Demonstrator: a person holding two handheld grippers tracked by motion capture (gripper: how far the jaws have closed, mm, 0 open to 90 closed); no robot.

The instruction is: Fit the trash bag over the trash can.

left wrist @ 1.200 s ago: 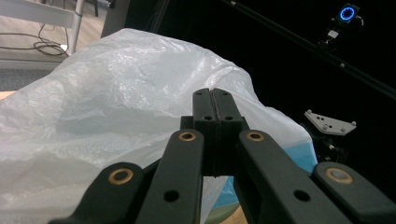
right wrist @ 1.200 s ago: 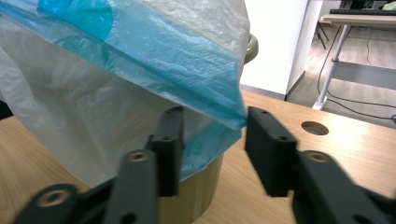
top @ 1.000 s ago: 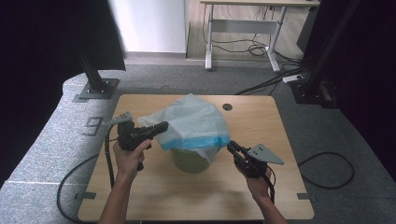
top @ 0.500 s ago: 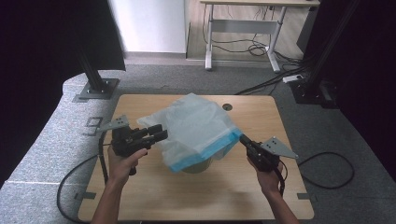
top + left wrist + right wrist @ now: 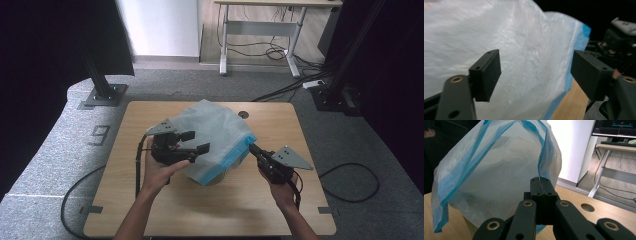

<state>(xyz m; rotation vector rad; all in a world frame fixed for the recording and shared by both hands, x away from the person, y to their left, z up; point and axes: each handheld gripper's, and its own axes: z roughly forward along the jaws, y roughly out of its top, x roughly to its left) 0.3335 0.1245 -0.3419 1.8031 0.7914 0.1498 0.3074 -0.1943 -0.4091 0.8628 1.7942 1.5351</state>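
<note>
A: Right gripper first. Fingers pressed together, clamped on the bag at its blue hem, the strip running up out of the pads. High view agrees: right gripper pinches the bag's near-right corner.

B: Left?

A: Left gripper, fingers spread wide, they've just been opening. Bag skin sits behind the gap, pads not pressing on it. So free, holding nothing.

B: Which way is the bag from the left fingers?

A: Straight ahead and a bit right in its own view; blue hem runs down just inside the right finger. In the high view the left gripper points rightward across the bag's left flank, just beside or brushing it, can't tell which.

B: And the bag overall?

A: Mid surface, draped over a dark round container whose bottom peeks out under the hem. Hem edge runs roughly left to right along the near side, between the two grippers.

B: So what does the next move turn on?

A: My guess: the left takes a fresh grip on the hem. It's the nearer hand to the slack left side; the hem lies down and right of its fingers.
</note>
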